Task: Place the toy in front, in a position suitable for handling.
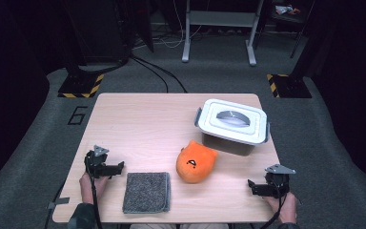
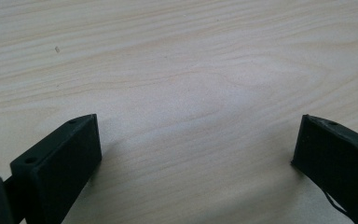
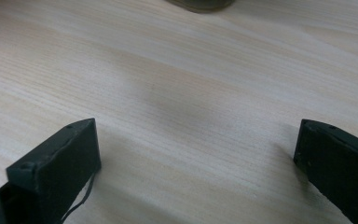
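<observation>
On the table [image 1: 138, 119], both grippers rest apart.
I see left gripper [image 1: 120, 167] beside the grey cloth [image 1: 147, 192], right gripper [image 1: 250, 186] near the orange plush [image 1: 196, 162] — fingers spread, pinching nothing.

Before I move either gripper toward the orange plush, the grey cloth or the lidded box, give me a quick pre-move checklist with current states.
1. Left gripper open, nothing between its jaws: ok.
2. Right gripper open, nothing between its jaws: ok.
3. Orange plush free on the table, apart from both grippers: ok.
4. Grey cloth lying flat, folded, beside the plush: ok.
5. Box lid seated: ok; side latches locked: cannot tell.
6. Open path from each gripper to the plush: ok.
</observation>
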{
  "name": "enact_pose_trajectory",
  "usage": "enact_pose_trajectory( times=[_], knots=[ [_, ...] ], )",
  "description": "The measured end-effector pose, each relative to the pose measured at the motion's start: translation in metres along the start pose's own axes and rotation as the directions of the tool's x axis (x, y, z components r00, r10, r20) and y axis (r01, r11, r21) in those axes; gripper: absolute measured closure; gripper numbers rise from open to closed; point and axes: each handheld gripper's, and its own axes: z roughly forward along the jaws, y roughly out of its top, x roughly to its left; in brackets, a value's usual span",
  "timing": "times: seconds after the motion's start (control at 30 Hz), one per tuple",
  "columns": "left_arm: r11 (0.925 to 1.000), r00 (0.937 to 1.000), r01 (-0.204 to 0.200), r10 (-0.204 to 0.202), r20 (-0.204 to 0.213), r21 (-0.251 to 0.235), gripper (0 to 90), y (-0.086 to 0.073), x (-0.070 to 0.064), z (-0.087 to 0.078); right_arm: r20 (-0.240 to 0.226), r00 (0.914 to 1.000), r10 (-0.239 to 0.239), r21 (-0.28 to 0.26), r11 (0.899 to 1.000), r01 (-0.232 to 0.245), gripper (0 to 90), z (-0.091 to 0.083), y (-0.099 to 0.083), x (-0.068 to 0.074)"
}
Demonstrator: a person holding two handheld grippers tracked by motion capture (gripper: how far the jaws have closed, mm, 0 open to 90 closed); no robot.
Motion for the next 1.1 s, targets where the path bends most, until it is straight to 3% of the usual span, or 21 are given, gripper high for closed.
enact_pose_trajectory(
  times=[0.07, 0.23, 1.1],
  knots=[
    [1.0, 1.0, -0.001, 0.001, 0.001, 0.001, 0.4, 0.0003, 0.0, 0.0001, 0.003, 0.9998, 0.019, 0.0, 1.0, -0.019, 0.0, 0.0005, 0.0006, 0.0014],
    [1.0, 1.0, -0.002, 0.002, -0.002, -0.003, 0.4, 0.0003, -0.0006, 0.0005, 0.006, 1.0, 0.001, -0.004, 1.0, -0.001, 0.0, 0.0012, 0.001, 0.0005],
    [1.0, 1.0, 0.002, -0.002, -0.001, -0.003, 0.4, 0.0012, -0.0003, 0.0015, 0.013, 0.9998, 0.014, 0.012, 1.0, -0.014, 0.0, 0.0017, 0.0033, 0.001]
  ],
)
